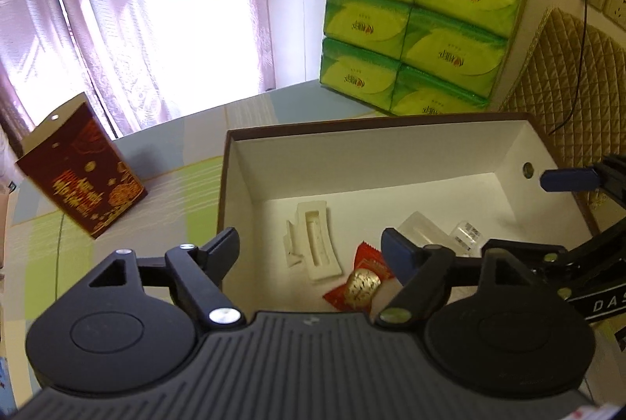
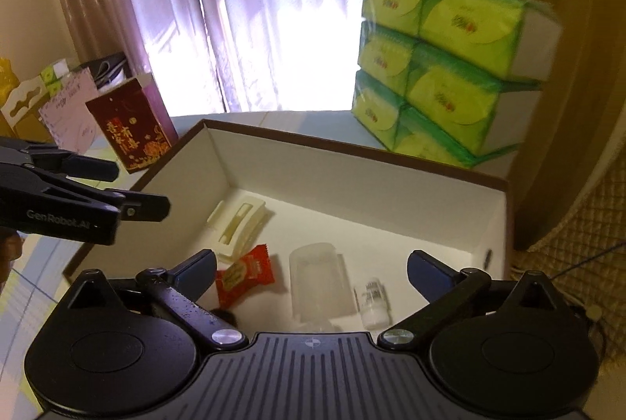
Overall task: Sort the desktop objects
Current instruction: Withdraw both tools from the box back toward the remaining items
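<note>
Backlit curtain (image 1: 129,9) glares white, foreground stays dim, tissue packs (image 2: 442,68) blur, fisheye edges bend.

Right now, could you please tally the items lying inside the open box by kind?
Cream hair clip: 1
Red candy wrapper: 1
Gold foil candy: 1
Clear plastic cup: 1
Small labelled vial: 1
Total in box: 5

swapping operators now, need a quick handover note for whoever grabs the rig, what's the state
Left claw: open, holding nothing, above the near-left part of the box.
Right claw: open, holding nothing, above the near-right part of the box.
In the box: cream hair clip, red candy packet, gold-foil sweet, clear plastic container, small white labelled bottle.
Done: those five lie in the box.
Left: these views show no other loose small item. Dark red carton and green tissue packs stand on the table outside the box.
</note>
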The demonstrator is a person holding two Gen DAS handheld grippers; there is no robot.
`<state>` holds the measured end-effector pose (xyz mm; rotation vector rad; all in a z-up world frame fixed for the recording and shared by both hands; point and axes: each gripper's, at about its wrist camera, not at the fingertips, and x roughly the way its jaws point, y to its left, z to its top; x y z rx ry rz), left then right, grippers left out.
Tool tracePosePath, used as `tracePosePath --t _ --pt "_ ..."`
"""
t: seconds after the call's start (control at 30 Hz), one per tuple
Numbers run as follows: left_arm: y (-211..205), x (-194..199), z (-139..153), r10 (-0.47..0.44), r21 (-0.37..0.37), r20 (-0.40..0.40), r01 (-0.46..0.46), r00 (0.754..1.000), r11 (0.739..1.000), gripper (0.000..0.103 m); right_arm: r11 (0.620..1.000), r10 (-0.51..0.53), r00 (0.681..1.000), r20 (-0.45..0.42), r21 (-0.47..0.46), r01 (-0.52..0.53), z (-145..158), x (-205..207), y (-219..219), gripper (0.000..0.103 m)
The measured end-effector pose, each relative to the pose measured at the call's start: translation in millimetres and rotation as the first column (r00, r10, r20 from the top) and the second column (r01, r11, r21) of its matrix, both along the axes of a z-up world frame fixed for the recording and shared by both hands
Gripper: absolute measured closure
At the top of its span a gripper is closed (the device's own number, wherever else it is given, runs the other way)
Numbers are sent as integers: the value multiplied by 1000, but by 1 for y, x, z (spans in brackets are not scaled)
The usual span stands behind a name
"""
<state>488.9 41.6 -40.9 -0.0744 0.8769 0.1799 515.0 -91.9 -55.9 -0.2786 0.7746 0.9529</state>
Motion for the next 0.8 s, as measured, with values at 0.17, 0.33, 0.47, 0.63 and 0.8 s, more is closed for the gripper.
tracePosePath --t 0.17,0.33,0.47,0.63,0.8 --pt "-5 -34 15 27 -18 39 -26 999 1000 21 999 -33 999 18 20 32 11 -24 -23 2" --pt "-11 -64 26 53 -12 53 -53 997 999 20 998 -52 998 29 35 51 23 -43 -38 2" --pt "-11 -89 34 90 -16 58 -89 994 996 20 996 -66 997 35 57 64 32 -55 -50 2" --pt "-15 -116 40 126 -16 66 -125 990 992 19 994 -89 996 31 70 87 39 -70 -63 2" --pt "-24 -140 46 134 -27 85 -132 987 991 17 992 -98 995 22 83 96 43 -87 -76 2"
